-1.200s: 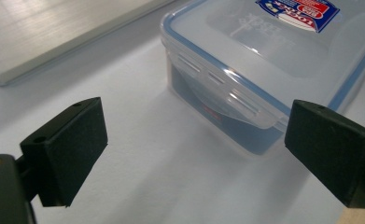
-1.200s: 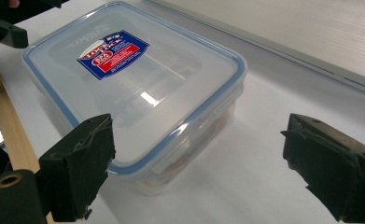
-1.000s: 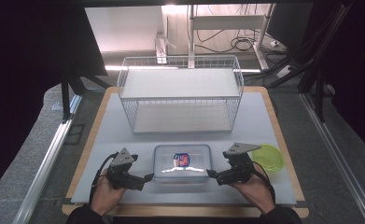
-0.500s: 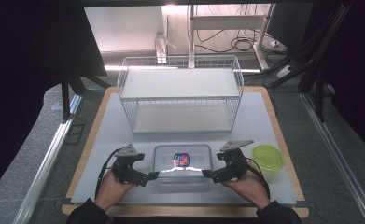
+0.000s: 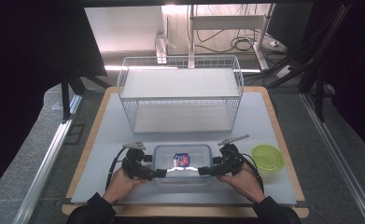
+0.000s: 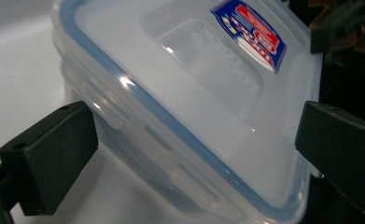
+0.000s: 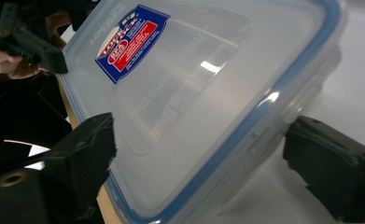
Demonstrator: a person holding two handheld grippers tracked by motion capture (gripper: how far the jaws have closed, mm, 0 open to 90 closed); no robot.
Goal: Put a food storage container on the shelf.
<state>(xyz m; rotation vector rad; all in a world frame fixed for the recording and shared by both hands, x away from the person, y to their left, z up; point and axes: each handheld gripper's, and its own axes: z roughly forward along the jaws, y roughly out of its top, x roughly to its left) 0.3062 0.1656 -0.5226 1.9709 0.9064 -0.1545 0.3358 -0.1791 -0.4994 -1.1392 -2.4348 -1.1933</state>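
Left hand (image 5: 120, 183) and right hand (image 5: 243, 181): enter from the near table edge, forearms angled inward, each carrying a gripper aimed at a near corner of the box.

Left gripper (image 5: 156, 171): jaws wide, straddling the box's near left corner; pads stand off the plastic.

Right gripper (image 5: 207, 171): jaws wide and lately narrowing, box's near right corner between them; one pad close against the lid edge, contact uncertain.

Clear lidded box (image 5: 182, 161): flat on the white mat (image 5: 101, 140) near the front, blue seal, red-blue label (image 5: 182, 160) up; long axis runs left to right.

Green lid (image 5: 267, 157): just right of the right hand.

Wire rack (image 5: 180, 93): farther back, centred.
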